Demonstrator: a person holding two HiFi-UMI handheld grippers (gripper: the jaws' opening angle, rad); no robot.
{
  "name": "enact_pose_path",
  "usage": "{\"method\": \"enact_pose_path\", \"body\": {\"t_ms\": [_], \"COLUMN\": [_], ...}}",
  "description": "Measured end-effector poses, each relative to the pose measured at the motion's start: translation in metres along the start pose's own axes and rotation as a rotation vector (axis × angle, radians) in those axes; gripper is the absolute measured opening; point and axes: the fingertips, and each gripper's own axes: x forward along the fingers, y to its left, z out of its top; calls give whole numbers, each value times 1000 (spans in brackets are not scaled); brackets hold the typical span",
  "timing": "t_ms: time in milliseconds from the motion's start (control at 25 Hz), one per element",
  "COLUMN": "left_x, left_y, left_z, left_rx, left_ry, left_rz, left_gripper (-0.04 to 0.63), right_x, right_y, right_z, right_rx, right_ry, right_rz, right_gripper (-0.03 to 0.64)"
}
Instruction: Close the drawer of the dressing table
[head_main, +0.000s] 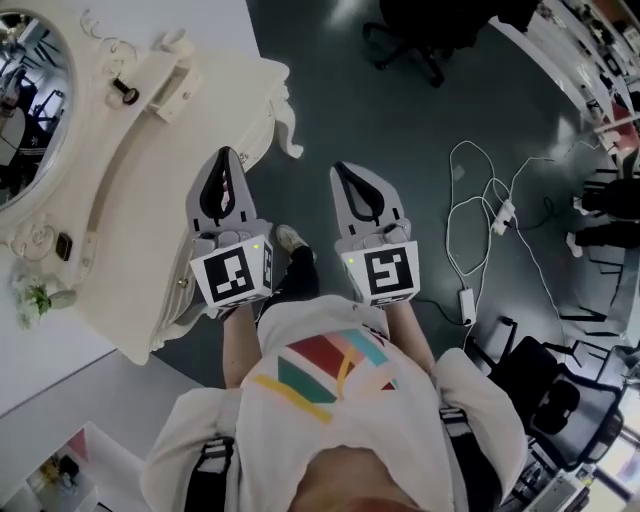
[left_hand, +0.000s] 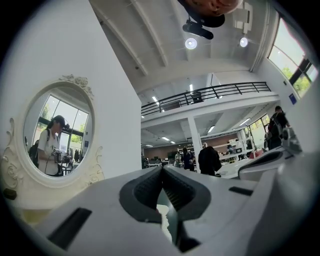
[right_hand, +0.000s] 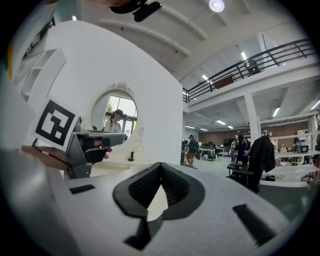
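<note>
The dressing table (head_main: 150, 200) stands at the person's left, mirror (head_main: 30, 90) at its back; from above I cannot make out its drawer. The left gripper (head_main: 228, 158) is held level just beside the table's front edge, jaws pressed together and empty. The right gripper (head_main: 347, 172), likewise closed on nothing, is over the dark floor (head_main: 400, 130).

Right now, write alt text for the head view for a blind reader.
Seen from above, a person holds the left gripper and right gripper, both shut and empty, by a white dressing table with an oval mirror; white cables lie on the dark floor.
</note>
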Motion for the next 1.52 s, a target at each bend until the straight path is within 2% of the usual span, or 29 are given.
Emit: {"method": "enact_pose_path", "body": {"t_ms": [160,480,760,1000,1320,1520], "left_x": [39,93,101,76,55,66], "left_y": [48,158,236,274,295,288], "left_z": [0,-9,-17,-25,-23,-18], "left_rx": [-9,-6,-9,16,12,49], "left_ry": [13,14,21,64,101,88], "left_rz": [68,241,387,537,708,741], "left_gripper": [6,6,6,6,6,6], "right_x": [67,201,282,318,335,345], "right_y": [8,55,106,148,179,182], "right_z": [18,48,63,73,84,85], "right_rx": [-5,-34,-49,-56,-73,-42], "right_ry": [-11,-27,-43,-91,-122,-156], "right_rz": [74,288,446,589,744,796], "right_gripper": [0,0,0,0,0,0]}}
